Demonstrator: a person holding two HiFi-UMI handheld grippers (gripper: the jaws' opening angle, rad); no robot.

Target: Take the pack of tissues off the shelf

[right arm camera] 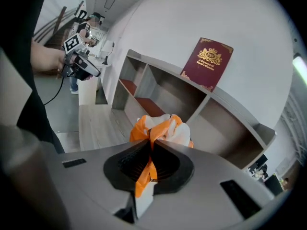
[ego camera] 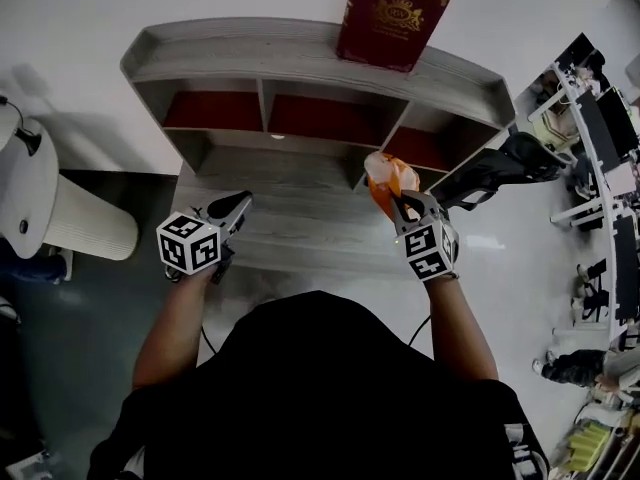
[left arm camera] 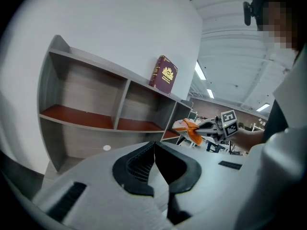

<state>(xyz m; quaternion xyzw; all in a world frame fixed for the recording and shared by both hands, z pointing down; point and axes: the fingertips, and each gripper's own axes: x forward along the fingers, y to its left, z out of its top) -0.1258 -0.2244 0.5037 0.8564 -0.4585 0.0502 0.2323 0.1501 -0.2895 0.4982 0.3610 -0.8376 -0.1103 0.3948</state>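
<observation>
The pack of tissues (ego camera: 388, 181), orange and white, is pinched in my right gripper (ego camera: 405, 204), whose jaws are shut on its crumpled wrapper (right arm camera: 160, 131). It hangs in front of the right compartment of the grey shelf (ego camera: 300, 63), clear of the boards. The left gripper view shows the same pack (left arm camera: 191, 128) held out to the right. My left gripper (ego camera: 236, 208) hovers over the shelf's lower board at the left, shut, its jaws (left arm camera: 154, 158) meeting with nothing between them.
A dark red book (ego camera: 391, 16) leans on the shelf's top board against the white wall. Three red-floored compartments (ego camera: 318, 118) look empty. A white round bin (ego camera: 50, 213) stands at the left; desks and chairs (ego camera: 600, 168) crowd the right.
</observation>
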